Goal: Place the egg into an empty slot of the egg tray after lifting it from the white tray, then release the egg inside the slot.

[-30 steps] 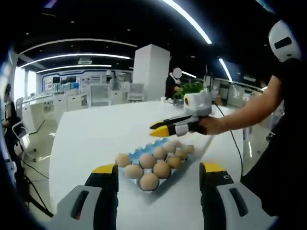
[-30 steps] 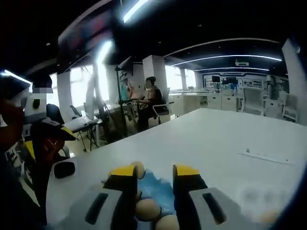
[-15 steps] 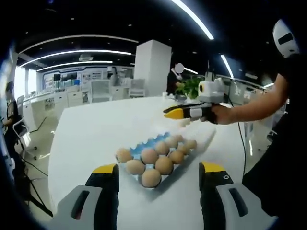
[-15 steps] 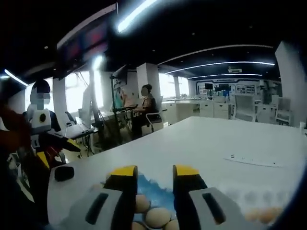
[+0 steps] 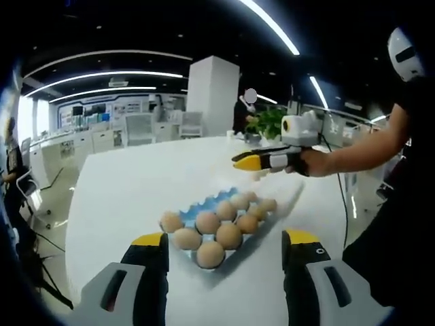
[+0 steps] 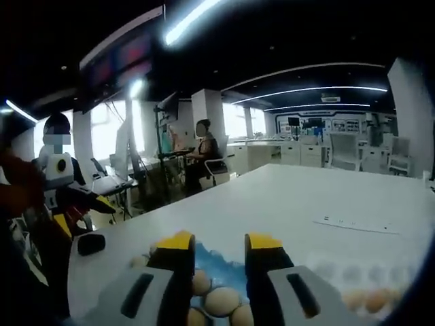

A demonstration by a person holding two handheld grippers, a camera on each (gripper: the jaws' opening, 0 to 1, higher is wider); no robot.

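Observation:
The blue egg tray (image 5: 212, 204) lies on the white table, several brown eggs (image 5: 229, 236) in its slots. My left gripper (image 5: 225, 239) hovers short of it, jaws wide open and empty. My right gripper (image 5: 239, 162), held by a hand, hangs above the tray's far end, near the white tray (image 5: 291, 193). In the right gripper view, my right gripper (image 6: 219, 242) stands open by a narrow gap with nothing between the jaws. Below it are the blue egg tray (image 6: 216, 263) and its eggs (image 6: 222, 301). The white tray (image 6: 338, 275) holds eggs (image 6: 370, 299) at lower right.
A small black object (image 6: 90, 243) lies on the table near its left edge. A thin paper strip (image 6: 353, 225) lies farther out on the table. Seated people and desks fill the room behind. The person's arm (image 5: 353, 153) reaches in from the right.
My right gripper has risen from just over the egg tray and moved further back, towards the white tray. In the last half second it barely moved. The left gripper stayed open.

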